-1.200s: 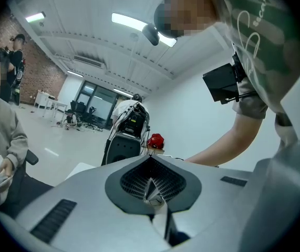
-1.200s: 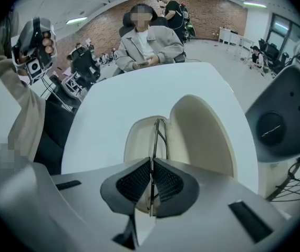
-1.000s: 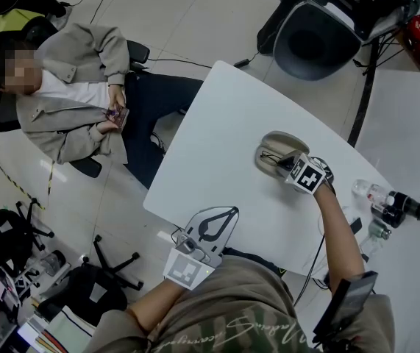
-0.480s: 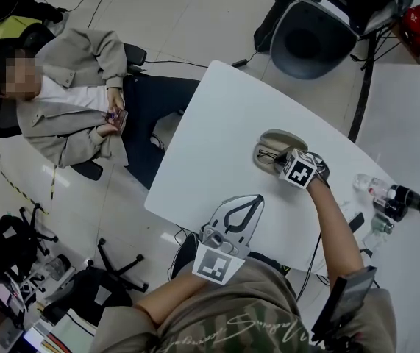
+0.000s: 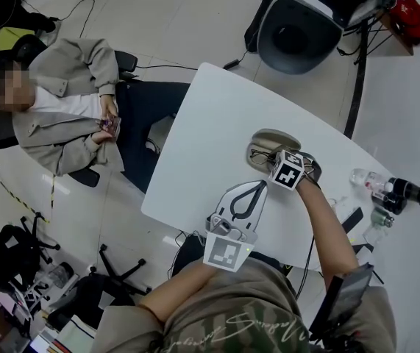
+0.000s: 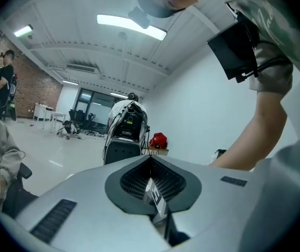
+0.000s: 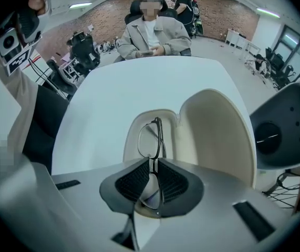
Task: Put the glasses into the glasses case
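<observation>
An open beige glasses case [image 5: 271, 137] lies on the white table [image 5: 217, 116]; in the right gripper view its lid [image 7: 215, 130] stands up at the right of the tray [image 7: 131, 133]. Black-framed glasses [image 7: 151, 135] stand on edge in the tray, also seen as glasses [image 5: 259, 155] in the head view. My right gripper [image 7: 154, 164] is shut on them at the bridge, and in the head view this right gripper [image 5: 272, 162] sits at the case's near side. My left gripper [image 5: 256, 189] is shut on nothing over the table's near edge; the left gripper [image 6: 152, 181] points up at the ceiling.
A person [image 5: 62, 112] sits in a chair left of the table, holding a phone. Several bottles [image 5: 386, 195] and a dark flat device [image 5: 351, 219] lie at the table's right end. A dark round seat and gear [image 5: 298, 31] stand beyond the far edge.
My left gripper has moved up and right over the table's near edge, towards the case. My right gripper with the glasses has shifted slightly left at the case.
</observation>
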Motion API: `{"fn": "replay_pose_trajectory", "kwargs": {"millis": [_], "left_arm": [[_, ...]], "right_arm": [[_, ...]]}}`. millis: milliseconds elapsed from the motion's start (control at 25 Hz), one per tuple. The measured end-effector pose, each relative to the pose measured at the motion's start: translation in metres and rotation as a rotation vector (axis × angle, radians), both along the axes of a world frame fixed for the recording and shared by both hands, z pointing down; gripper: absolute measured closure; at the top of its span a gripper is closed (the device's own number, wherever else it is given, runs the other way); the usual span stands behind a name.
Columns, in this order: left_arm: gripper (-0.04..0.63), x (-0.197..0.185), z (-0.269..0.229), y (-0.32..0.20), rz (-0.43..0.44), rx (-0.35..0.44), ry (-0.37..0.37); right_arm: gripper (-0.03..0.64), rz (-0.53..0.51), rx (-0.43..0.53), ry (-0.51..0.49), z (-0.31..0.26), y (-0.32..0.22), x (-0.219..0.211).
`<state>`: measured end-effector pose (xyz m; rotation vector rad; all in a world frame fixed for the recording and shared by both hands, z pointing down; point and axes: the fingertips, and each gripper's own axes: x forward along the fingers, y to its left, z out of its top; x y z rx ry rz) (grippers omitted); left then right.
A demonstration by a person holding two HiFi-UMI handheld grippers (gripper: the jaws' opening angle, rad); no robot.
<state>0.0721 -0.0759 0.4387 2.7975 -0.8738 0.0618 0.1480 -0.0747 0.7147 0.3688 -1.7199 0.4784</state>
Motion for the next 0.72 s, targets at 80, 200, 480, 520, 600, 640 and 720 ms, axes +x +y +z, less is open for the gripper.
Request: {"fn": "replay_pose_trajectory", "kwargs": {"millis": [80, 200, 480, 520, 600, 640, 720], "left_arm": [[0.589, -0.002, 0.004, 0.002, -0.015, -0.019, -0.004], [0.589, -0.003, 0.008, 0.001, -0.021, -0.017, -0.007], [0.589, -0.009, 0.019, -0.006, -0.039, -0.083, -0.02], [0.589, -0.009, 0.021, -0.008, -0.043, -0.093, -0.019], [0.589, -0.009, 0.022, -0.011, -0.052, -0.108, -0.013], [0.589, -0.009, 0.022, -0.01, -0.056, -0.117, -0.009], [0.589, -0.007, 0.024, -0.005, -0.055, -0.132, -0.013]], "right_arm": [[0.584, 0.008, 0.033, 0.007, 0.001, -0.001, 0.001], [0.583, 0.025, 0.074, 0.024, 0.002, 0.0, 0.005], [0.535, 0.108, 0.14, 0.038, -0.008, 0.005, 0.01], [0.535, 0.116, 0.149, 0.04, -0.01, 0.003, 0.011], [0.535, 0.124, 0.162, 0.036, -0.015, 0.001, 0.012], [0.535, 0.127, 0.169, 0.032, -0.017, 0.001, 0.012], [0.535, 0.14, 0.189, 0.021, -0.022, 0.004, 0.013]]}}
